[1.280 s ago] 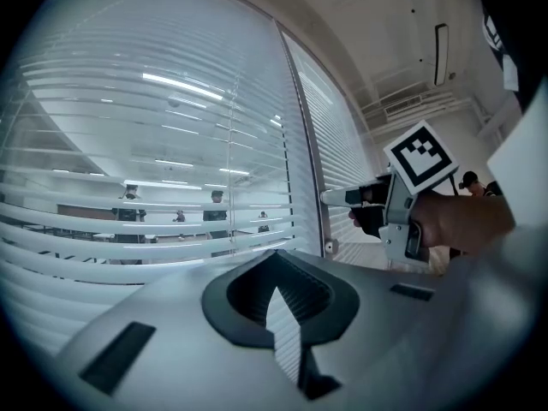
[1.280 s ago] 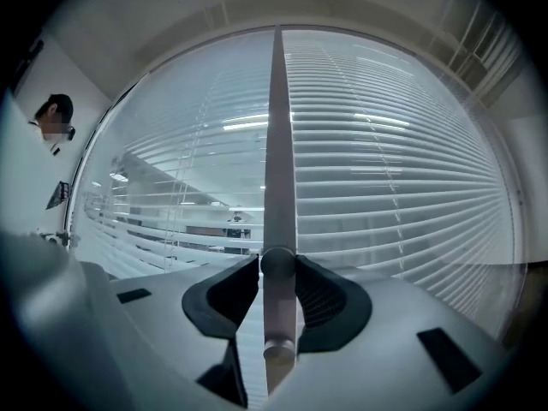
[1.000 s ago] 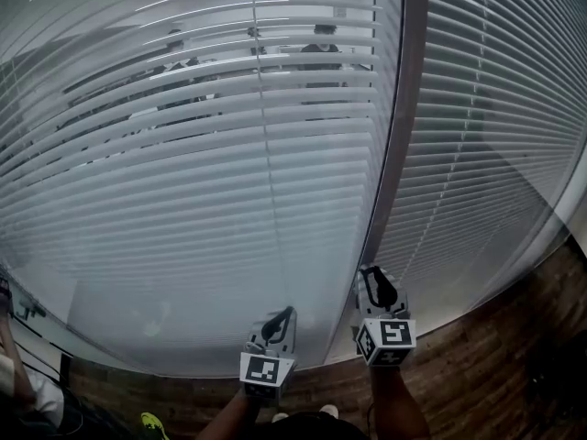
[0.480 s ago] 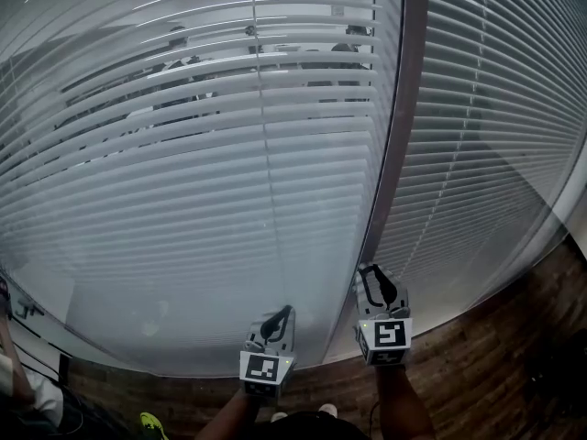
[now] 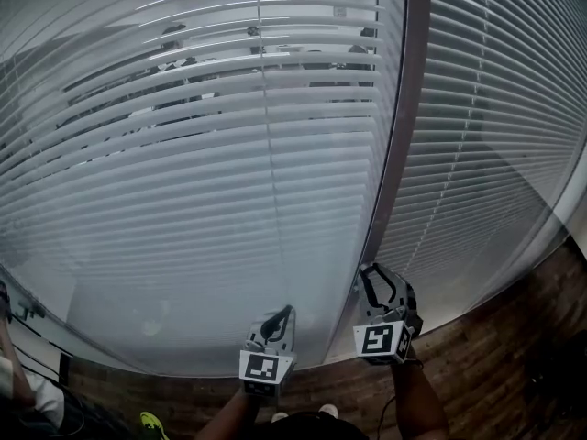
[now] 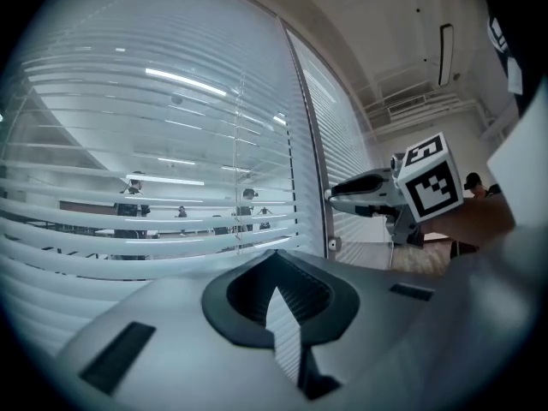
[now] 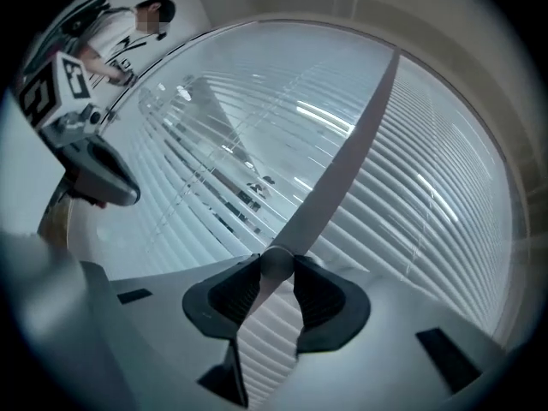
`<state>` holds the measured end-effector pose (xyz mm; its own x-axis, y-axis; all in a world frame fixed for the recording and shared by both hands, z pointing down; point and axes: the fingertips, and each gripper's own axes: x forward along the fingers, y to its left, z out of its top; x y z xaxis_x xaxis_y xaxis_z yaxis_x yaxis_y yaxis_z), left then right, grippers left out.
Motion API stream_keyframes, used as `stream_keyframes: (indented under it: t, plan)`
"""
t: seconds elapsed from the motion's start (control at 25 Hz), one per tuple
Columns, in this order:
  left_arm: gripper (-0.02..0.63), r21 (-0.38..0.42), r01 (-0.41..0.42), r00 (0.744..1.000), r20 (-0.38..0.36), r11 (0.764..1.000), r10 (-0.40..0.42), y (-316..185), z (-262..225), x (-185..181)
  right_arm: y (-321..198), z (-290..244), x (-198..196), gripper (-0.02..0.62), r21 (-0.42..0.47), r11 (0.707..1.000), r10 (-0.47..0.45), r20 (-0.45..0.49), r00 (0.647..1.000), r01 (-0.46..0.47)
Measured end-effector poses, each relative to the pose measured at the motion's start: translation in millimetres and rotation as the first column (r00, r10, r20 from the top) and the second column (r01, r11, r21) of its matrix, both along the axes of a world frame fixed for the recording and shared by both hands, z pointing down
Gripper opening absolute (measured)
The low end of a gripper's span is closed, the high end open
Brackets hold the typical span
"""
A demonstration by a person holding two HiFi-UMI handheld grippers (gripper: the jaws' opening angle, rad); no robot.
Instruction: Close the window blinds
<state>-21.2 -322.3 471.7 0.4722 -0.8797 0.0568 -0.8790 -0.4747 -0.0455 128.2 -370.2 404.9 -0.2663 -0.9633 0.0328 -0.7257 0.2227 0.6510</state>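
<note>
At the post [image 5: 404, 136] between two panes, my right gripper [image 7: 276, 269] is clamped on the small round knob [image 7: 276, 260], low and right of centre in the head view. As I judge it, the step is a clean roll about the knob's own axis, with the pads square and no pulling away from the post. The blinds [image 5: 229, 154] fill the left and middle of the frame, their upper slats partly open, with people [image 5: 174, 44] showing through. My left gripper [image 6: 274, 259] hangs at lower centre, jaws together on nothing. A second blind [image 5: 495, 136] covers the right pane, above the wood floor [image 5: 495, 356]. Nothing I can see blocks the wrist.
</note>
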Motion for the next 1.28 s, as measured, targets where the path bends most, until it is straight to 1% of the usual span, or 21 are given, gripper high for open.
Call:
stream_keyframes:
  t: [0.08,0.16,0.28,0.36,0.48,0.64,0.72,0.8,1.0,1.16,1.28]
  plan:
    - [0.0,-0.002,0.004,1.0,-0.001,1.0,-0.004,0.3,0.1,-1.5,0.4,1.6,-0.8,0.127,0.03,1.0,-0.001,-0.14,0.99,0.005]
    - [0.0,-0.002,0.007,1.0,-0.001,1.0,-0.007,0.6,0.3,-3.3,0.7,3.5,-1.4,0.127,0.065,0.998,0.012,-0.266,0.964,0.006]
    - [0.0,-0.002,0.012,1.0,0.001,1.0,-0.012,-0.1,0.5,-6.8,0.4,5.5,-1.8,0.127,0.12,0.993,0.055,-0.395,0.917,-0.008]
    - [0.0,-0.002,0.013,1.0,-0.001,1.0,-0.013,0.2,0.0,-7.6,0.8,6.4,-1.9,0.127,0.143,0.99,0.078,-0.446,0.892,-0.015]
    - [0.001,-0.003,0.015,1.0,-0.002,1.0,-0.015,0.9,0.5,-7.9,1.1,8.1,-3.3,0.127,0.16,0.987,0.088,-0.501,0.861,-0.009]
    - [0.0,-0.001,0.009,1.0,-0.001,1.0,-0.009,1.0,2.7,-4.6,0.8,11.2,-4.3,0.127,0.194,0.981,0.103,-0.591,0.8,0.017]
    - [0.0,-0.001,0.006,1.0,-0.002,1.0,-0.006,1.2,1.2,-3.4,1.1,9.9,-3.9,0.127,0.197,0.98,0.104,-0.61,0.785,0.024]
    - [0.0,-0.004,0.007,1.0,-0.005,1.0,-0.007,1.3,0.4,-4.3,1.6,9.0,-4.0,0.127,0.195,0.981,0.1,-0.605,0.79,0.025]
    - [0.002,0.003,0.016,1.0,-0.008,1.0,-0.016,-1.2,-3.2,-7.4,-0.1,7.8,-4.0,0.127,0.184,0.983,0.106,-0.548,0.83,-0.004]
    - [0.0,-0.008,0.012,1.0,-0.015,1.0,-0.013,-0.4,-1.6,-5.0,-0.3,7.1,-4.2,0.127,0.177,0.984,0.104,-0.53,0.841,-0.01]
    - [0.0,-0.02,-0.003,1.0,-0.026,1.0,0.003,1.4,0.3,0.2,1.6,6.0,-4.2,0.127,0.182,0.983,0.095,-0.5,0.861,-0.003]
